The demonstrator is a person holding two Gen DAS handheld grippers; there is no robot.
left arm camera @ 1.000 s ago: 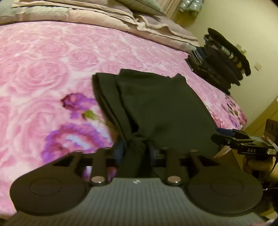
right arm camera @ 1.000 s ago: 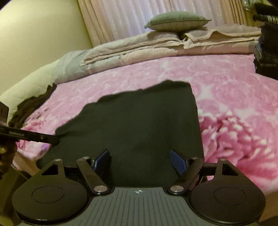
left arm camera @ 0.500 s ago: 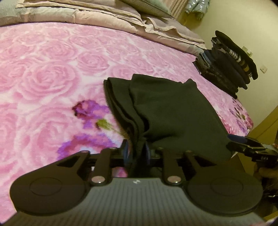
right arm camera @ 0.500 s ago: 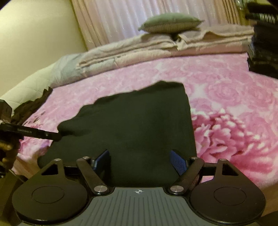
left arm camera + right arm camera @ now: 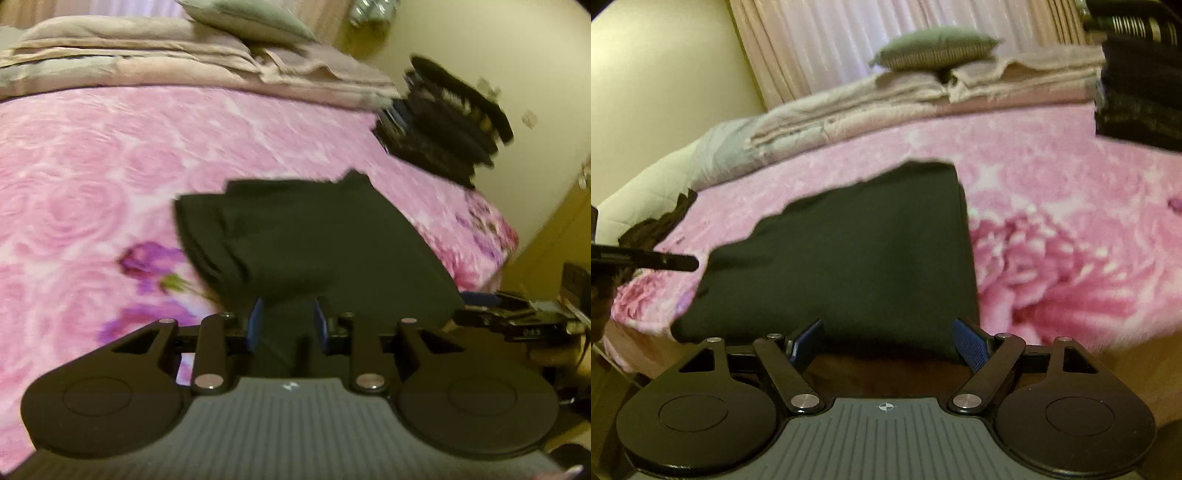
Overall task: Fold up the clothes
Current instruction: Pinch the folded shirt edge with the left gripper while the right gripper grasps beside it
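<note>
While both views are blurred, the layout reads clearly enough.

Left wrist view:
- Garment: dark folded garment lies flat on the pink rose-print blanket covering the bed, near its front edge.
- Left gripper: jaws have just been opening; a bunched bit of the dark cloth sits between the blue pads, which now stand slightly clear of it.
- Far corner: stack of dark folded clothes.
- Head of bed: beige folded bedding.

Right wrist view:
- Garment: near edge reaches the bed's front edge.
- Right gripper: jaws spread wide, holding nothing, just short of that edge.
- Left gripper: at the garment's left corner.
- Pillow: on the bedding.
</note>
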